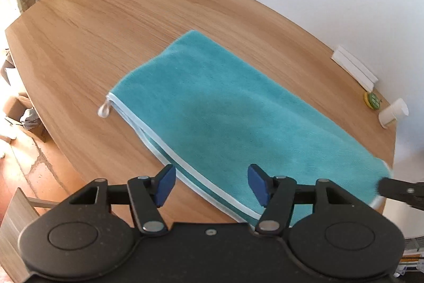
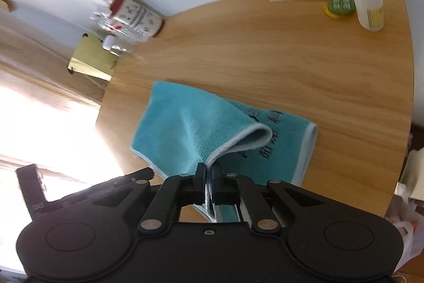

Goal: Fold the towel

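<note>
Teal terry towel [image 1: 238,113] lies folded on wooden surface [image 1: 106,25]; right gripper [image 2: 208,171] pinches its white-trimmed corner; left gripper [image 1: 212,183] spread wide, empty.

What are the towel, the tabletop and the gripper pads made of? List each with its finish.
Towel: likely microfibre or terry, teal; fuzzy matte nap, pale smooth binding along the edges.
Tabletop: wood or wood-look laminate, cannot tell which; printed-looking grain, low sheen.
Left gripper pads: blue, matte, probably rubber or soft plastic, on black hard plastic arms.
</note>
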